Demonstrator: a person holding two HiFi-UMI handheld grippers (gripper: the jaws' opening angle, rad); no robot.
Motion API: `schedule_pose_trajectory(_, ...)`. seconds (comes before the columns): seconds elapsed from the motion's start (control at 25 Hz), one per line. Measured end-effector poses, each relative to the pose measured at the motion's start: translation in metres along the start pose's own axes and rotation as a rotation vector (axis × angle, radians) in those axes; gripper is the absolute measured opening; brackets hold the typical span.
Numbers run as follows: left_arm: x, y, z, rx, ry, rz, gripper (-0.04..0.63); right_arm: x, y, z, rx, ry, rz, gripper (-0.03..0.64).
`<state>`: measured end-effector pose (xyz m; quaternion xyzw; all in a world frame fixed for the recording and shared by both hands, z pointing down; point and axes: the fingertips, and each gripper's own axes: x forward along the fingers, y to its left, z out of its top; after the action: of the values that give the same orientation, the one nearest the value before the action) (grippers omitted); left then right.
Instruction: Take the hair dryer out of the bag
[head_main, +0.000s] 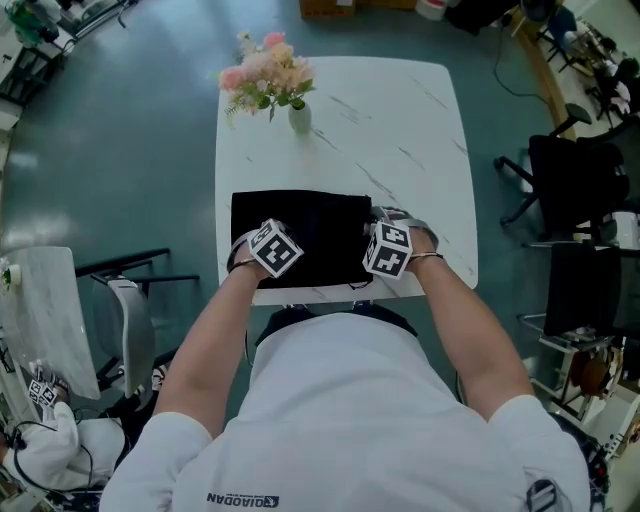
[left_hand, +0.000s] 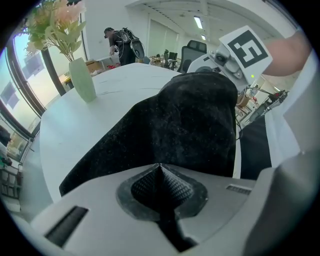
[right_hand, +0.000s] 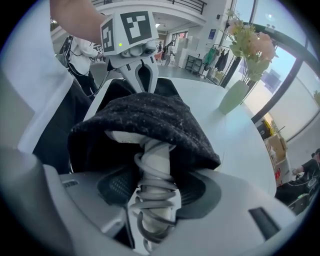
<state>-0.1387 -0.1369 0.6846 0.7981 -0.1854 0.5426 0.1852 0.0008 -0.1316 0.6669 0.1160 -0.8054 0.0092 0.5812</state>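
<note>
While drawing the hair dryer (right_hand: 155, 165) out of the black bag (head_main: 300, 235), keep the pull in line with the bag's mouth, to avoid snagging the likely wider head in the fabric. Hold the bag down on the white desk (head_main: 400, 130) with the left hand-held gripper (left_hand: 160, 167): jaws fully together, seemingly pinching a fold of fabric at the bag's left end. Keep the right hand-held gripper (right_hand: 152, 200) clamped on the cord-wrapped handle, the only part showing; rest of the dryer hidden inside the bag's right end. Both forearms reaching forward over the near desk edge, both hand-held grippers pointing steeply down, apart across the bag.
</note>
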Motion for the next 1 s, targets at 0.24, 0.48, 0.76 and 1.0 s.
schedule_pose_trajectory(0.24,-0.001,0.001,0.000,-0.044,0.000,0.001,0.018,-0.009,-0.004,-0.011,0.030,-0.011,-0.020,0.242)
schedule_pose_trajectory(0.48,0.000,0.002,0.000,-0.140,-0.004,0.004,0.018,-0.015,-0.008,-0.022,0.050,-0.028,-0.034,0.241)
schedule_pose_trajectory(0.76,-0.006,-0.002,-0.005,-0.220,0.030,0.017,0.018,-0.022,-0.014,-0.035,0.089,-0.039,-0.051,0.239)
schedule_pose_trajectory(1.0,-0.007,-0.002,-0.006,-0.296,-0.024,0.016,0.018,-0.031,-0.013,-0.052,0.145,-0.059,-0.064,0.238)
